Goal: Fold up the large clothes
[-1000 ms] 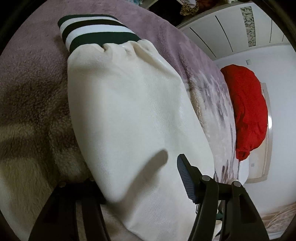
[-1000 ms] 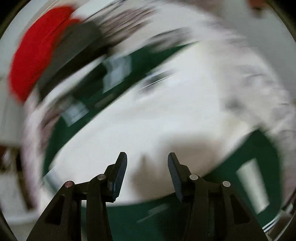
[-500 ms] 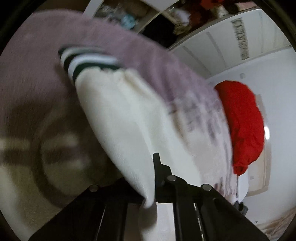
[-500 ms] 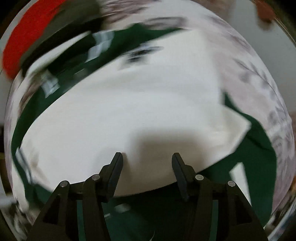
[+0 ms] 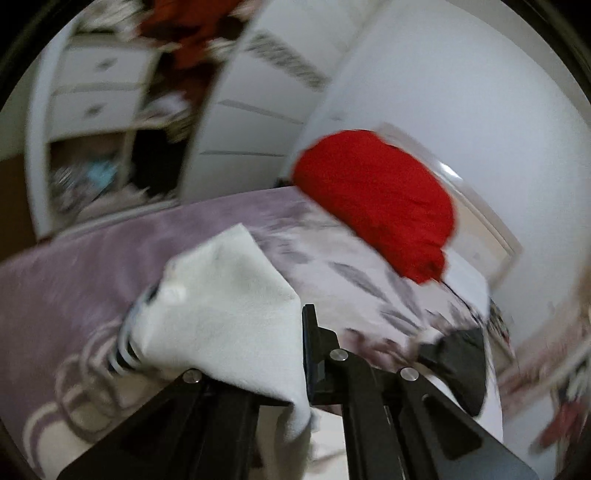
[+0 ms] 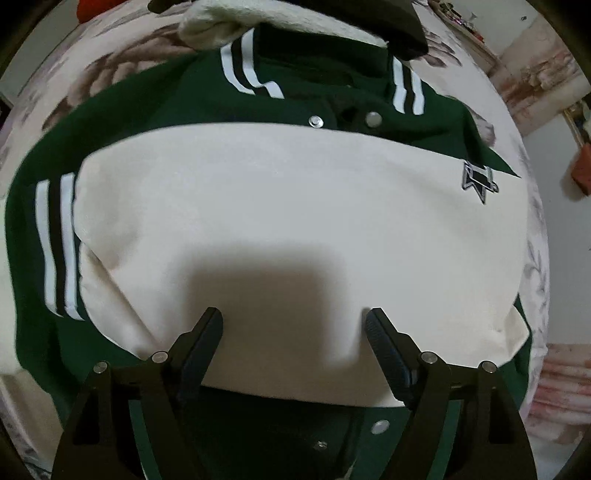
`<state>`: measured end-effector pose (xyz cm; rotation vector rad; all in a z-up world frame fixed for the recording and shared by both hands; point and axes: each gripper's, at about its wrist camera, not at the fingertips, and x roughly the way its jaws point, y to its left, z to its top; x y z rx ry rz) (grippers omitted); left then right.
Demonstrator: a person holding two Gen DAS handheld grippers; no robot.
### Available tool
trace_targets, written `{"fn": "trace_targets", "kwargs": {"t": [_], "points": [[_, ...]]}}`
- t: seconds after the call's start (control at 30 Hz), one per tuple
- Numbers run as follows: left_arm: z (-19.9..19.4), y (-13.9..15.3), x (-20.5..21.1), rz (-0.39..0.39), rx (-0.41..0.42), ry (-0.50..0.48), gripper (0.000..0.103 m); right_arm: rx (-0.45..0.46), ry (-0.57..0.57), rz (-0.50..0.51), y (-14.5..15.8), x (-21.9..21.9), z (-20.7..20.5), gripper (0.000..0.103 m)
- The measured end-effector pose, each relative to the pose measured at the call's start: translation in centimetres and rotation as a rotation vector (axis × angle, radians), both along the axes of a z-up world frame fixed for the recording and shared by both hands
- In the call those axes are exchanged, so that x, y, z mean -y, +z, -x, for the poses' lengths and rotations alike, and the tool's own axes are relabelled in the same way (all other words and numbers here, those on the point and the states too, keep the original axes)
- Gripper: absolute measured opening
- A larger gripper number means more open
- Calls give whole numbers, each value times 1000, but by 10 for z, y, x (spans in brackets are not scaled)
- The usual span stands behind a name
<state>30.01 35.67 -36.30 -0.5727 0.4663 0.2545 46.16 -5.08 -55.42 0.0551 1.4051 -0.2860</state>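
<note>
A green varsity jacket (image 6: 155, 99) with striped trim lies on the bed, with one cream sleeve (image 6: 295, 206) folded flat across its chest. My right gripper (image 6: 295, 325) is open and empty just above that sleeve. My left gripper (image 5: 295, 332) is shut on the other cream sleeve (image 5: 221, 291) and holds it lifted off the bed; its striped cuff (image 5: 125, 350) hangs at the left. That lifted sleeve (image 6: 207, 26) and the left gripper show at the top of the right wrist view.
A red pillow (image 5: 376, 199) lies at the head of the bed. The bed has a mauve blanket (image 5: 74, 273) and a floral sheet (image 6: 110, 48). A white wardrobe (image 5: 240, 122) with open shelves stands behind the bed. A dark item (image 5: 458, 362) lies at the right.
My left gripper has closed on the cream sleeve and lifted it off the blanket, swinging up toward the bed's head. My right gripper has opened wider and steadied above the folded sleeve.
</note>
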Motion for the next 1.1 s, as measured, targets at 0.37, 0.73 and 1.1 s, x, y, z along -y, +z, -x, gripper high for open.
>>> {"fn": "trace_targets", "kwargs": {"t": [0.37, 0.73, 1.1], "points": [[-38, 30, 234, -119, -28, -417, 0, 53, -114, -216, 17, 104, 32, 82], [-56, -78, 527, -148, -336, -830, 2, 1, -430, -285, -2, 372, 167, 82], [-11, -95, 551, -339, -456, -898, 99, 91, -512, -592, -2, 473, 247, 82]]}}
